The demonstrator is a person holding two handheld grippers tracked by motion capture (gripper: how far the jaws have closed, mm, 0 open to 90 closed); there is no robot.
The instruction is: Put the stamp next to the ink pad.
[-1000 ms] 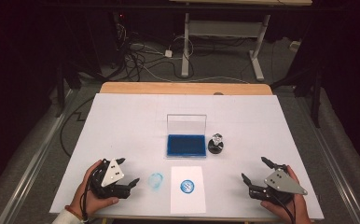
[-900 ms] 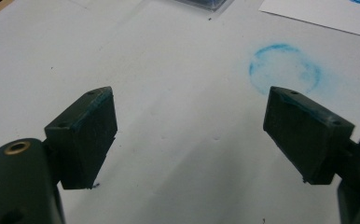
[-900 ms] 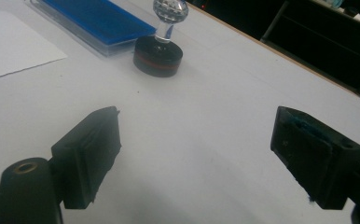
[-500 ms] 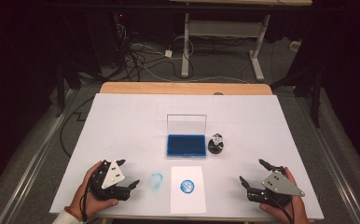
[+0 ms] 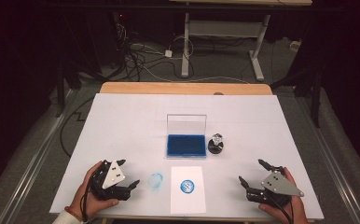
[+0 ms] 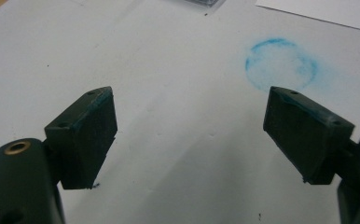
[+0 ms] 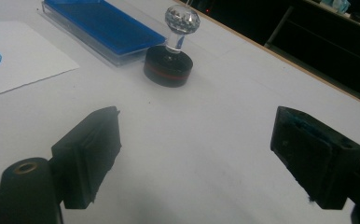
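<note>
Two tools rest at the near edge of the white worktop (image 5: 122,121), each held in a hand and each with its jaws spread wide and gripping nothing. The left tool (image 5: 128,176) lies at the near left, pointing toward a faint blue ring smudge (image 5: 156,181) printed straight on the worktop surface; in the left gripper view that smudge (image 6: 280,63) sits just beyond the far jaw, apart from it. The right tool (image 5: 252,173) lies at the near right, well apart from the left one. Between them lies a white paper sheet (image 5: 188,189) carrying a round blue stamp mark (image 5: 187,186).

Farther out, the stamp (image 5: 216,144), with a black round base and a clear faceted knob, stands upright on the worktop, untouched. In the right gripper view the stamp (image 7: 169,58) stands ahead of the open jaws, well clear of both. Just beside it on its left lies the blue ink pad (image 5: 186,145), its clear lid (image 5: 186,124) raised upright behind it. A wooden edge (image 5: 183,88) borders the far side.
</note>
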